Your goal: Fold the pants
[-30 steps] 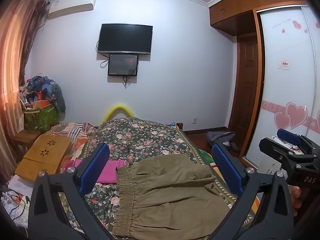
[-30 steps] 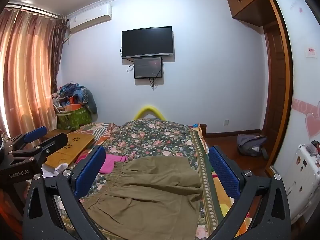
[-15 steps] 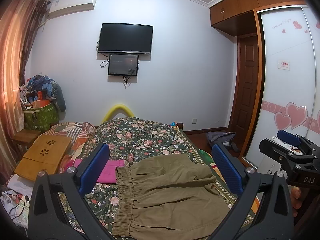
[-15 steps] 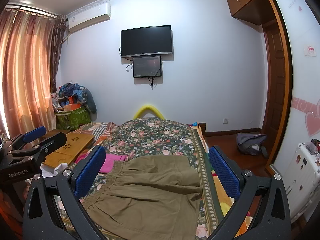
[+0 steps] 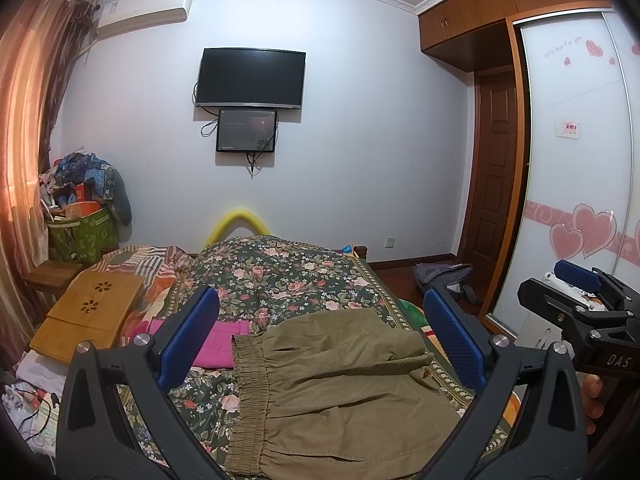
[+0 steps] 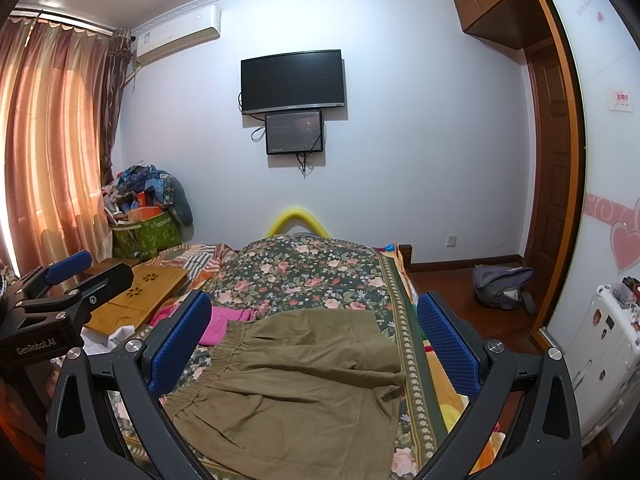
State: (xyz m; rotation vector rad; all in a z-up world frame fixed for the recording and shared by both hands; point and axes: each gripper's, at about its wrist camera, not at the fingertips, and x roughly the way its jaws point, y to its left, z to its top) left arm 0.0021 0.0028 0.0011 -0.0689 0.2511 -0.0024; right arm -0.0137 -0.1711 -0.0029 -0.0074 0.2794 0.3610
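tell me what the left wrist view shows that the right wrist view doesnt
Only the left wrist view shows the right gripper at its right edge and the pair of pink hearts on the wardrobe door. Only the right wrist view shows the left gripper at its left edge and the white suitcase with stickers. Both show the olive pants lying on the floral bedspread, the pink garment beside the waistband, and the wall TV.
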